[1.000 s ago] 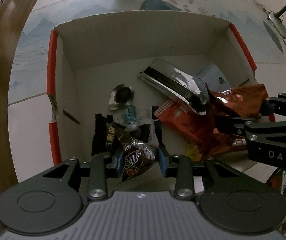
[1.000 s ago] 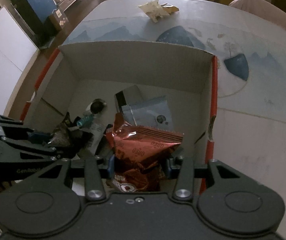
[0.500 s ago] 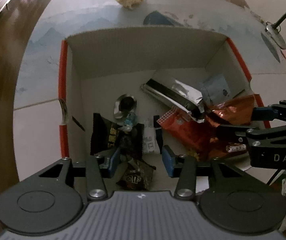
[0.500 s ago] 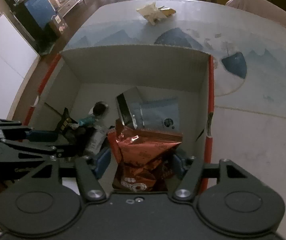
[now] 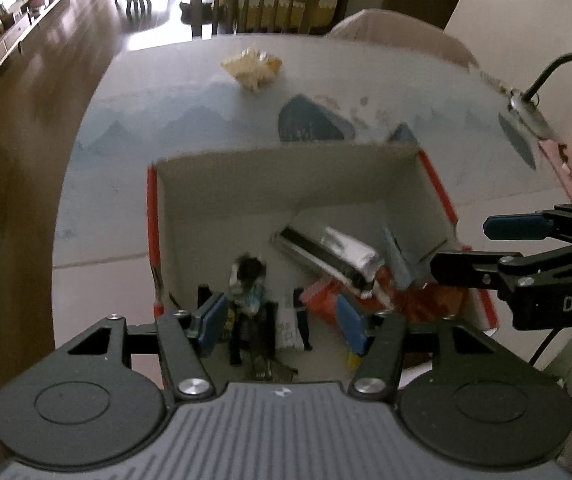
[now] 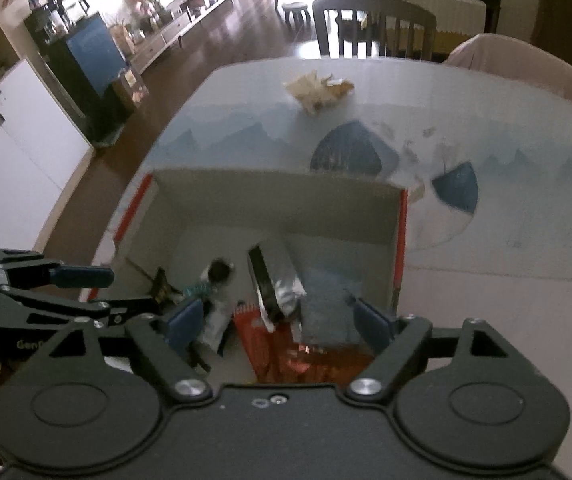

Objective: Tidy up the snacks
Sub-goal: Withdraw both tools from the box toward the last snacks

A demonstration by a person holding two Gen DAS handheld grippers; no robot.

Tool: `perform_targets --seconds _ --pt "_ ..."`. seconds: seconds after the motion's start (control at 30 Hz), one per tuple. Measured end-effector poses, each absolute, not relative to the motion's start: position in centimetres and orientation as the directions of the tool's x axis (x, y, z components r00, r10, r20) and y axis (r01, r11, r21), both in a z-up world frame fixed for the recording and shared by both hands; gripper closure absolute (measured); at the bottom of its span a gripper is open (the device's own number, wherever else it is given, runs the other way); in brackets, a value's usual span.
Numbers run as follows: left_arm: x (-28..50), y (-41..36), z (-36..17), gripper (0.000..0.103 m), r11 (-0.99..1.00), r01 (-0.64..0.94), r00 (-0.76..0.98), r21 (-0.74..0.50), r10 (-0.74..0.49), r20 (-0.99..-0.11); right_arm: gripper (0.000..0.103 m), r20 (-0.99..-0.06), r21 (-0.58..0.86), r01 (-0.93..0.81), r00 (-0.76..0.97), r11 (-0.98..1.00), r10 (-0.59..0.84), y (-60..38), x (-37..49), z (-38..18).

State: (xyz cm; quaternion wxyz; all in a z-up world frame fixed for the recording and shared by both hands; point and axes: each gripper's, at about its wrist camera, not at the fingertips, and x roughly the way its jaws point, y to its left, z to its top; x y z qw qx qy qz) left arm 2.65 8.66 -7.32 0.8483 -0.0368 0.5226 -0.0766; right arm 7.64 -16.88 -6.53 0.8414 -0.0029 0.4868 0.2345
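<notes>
Snacks are gathered inside the cardboard box, which serves as the landmark: a silver foil packet is propped near the middle of its floor, red wrappers lie at the near right corner, and dark small packets are heaped at the near left. One crumpled yellow wrapper is left on the table well beyond the box's far wall. The left gripper is held above the near left of the box with its jaws apart and nothing pressed between them; the right gripper hangs above the near right, jaws likewise apart and empty, both pairs having just been opening. The frames are blurred, so it can be judged only tentatively that every dropped packet has settled flat. From here, the foil packet could be tipped over if either gripper is brought back down carelessly, the two grippers could be knocked together above the box since they are held close, and the wrapper beyond the far wall could be overlooked
</notes>
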Motion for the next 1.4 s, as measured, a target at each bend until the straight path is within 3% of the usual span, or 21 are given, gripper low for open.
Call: perform_targets --seconds 0.23,0.33,0.77,1.07,1.4 --pt "4.4 8.2 -3.8 0.038 0.987 0.096 0.522 -0.126 -0.157 -0.838 0.016 -0.782 0.199 -0.428 0.473 0.882 0.406 -17.5 9.9 -3.1" --pt "5.2 8.1 -2.2 0.026 0.988 0.085 0.569 -0.128 -0.153 -0.808 0.009 -0.757 0.206 -0.437 0.495 0.876 0.425 -18.0 11.3 -1.6" --pt "12.7 6.5 1.8 0.021 0.998 0.032 0.685 -0.056 -0.063 -0.726 0.002 -0.702 0.183 -0.455 0.561 0.872 0.440 -18.8 19.7 1.3" --pt "21.2 5.5 0.4 0.020 0.996 -0.047 0.634 -0.082 -0.034 -0.773 0.000 -0.726 0.164 -0.439 0.552 0.883 0.410 -18.7 28.5 0.0" --pt "32.5 5.9 -5.5 0.020 0.968 -0.224 0.495 -0.113 0.014 -0.869 0.001 -0.789 0.140 -0.448 0.488 0.883 0.372 -19.0 36.7 -5.1"
